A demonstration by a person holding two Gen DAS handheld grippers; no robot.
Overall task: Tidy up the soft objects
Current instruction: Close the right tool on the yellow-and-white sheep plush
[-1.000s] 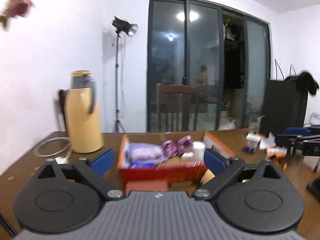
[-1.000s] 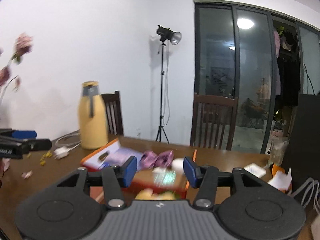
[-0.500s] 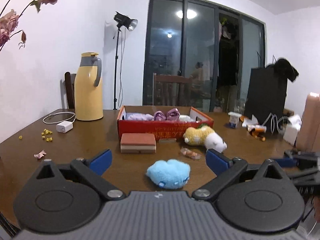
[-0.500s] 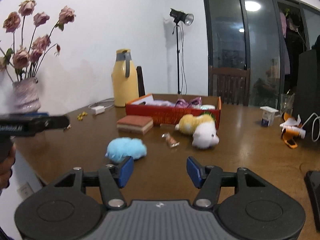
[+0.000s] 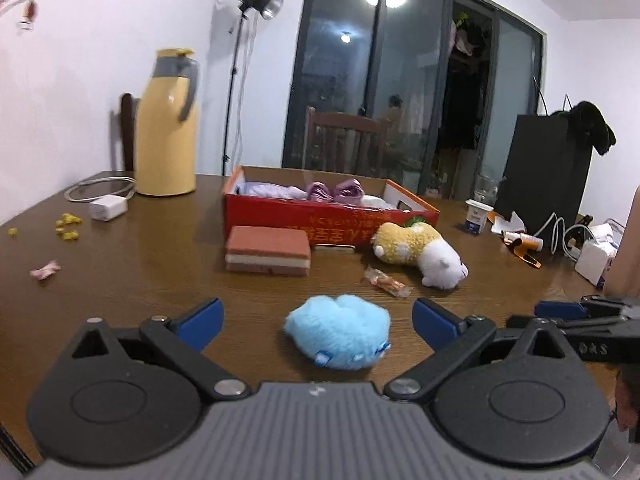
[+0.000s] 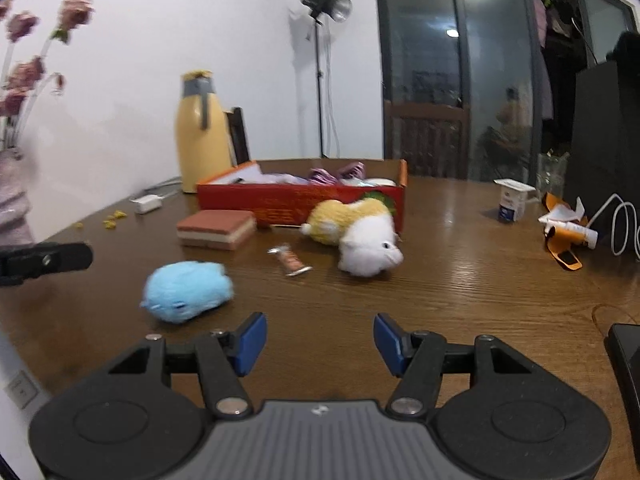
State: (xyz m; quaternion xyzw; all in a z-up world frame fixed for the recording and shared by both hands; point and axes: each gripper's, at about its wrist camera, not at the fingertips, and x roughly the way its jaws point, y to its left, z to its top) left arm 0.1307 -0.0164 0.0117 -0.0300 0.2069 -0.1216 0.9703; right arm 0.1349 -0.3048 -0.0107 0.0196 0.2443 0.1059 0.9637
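A light blue plush (image 5: 338, 336) lies on the brown table (image 5: 140, 280), just ahead of my left gripper (image 5: 318, 318), between its wide-open fingers but untouched. In the right wrist view the blue plush (image 6: 188, 290) sits ahead and to the left of my right gripper (image 6: 320, 338), which is open over bare wood. A yellow and white plush (image 6: 356, 236) lies against the red box (image 6: 296, 200). The red box (image 5: 320, 220) holds purple soft items (image 5: 336, 190). A layered brown foam block (image 5: 268, 250) rests in front of it.
A wrapped candy (image 5: 386, 282) lies between the two plush toys. A yellow thermos (image 5: 168, 128), a white charger (image 5: 108, 208) and yellow crumbs occupy the left. A small carton (image 6: 512, 200), an orange tube and cables clutter the right. A flower vase (image 6: 12, 208) stands far left.
Both grippers have come down towards the table. The blue plush now looks larger and closer between the left fingers. The right jaws stand slightly wider than a second ago.
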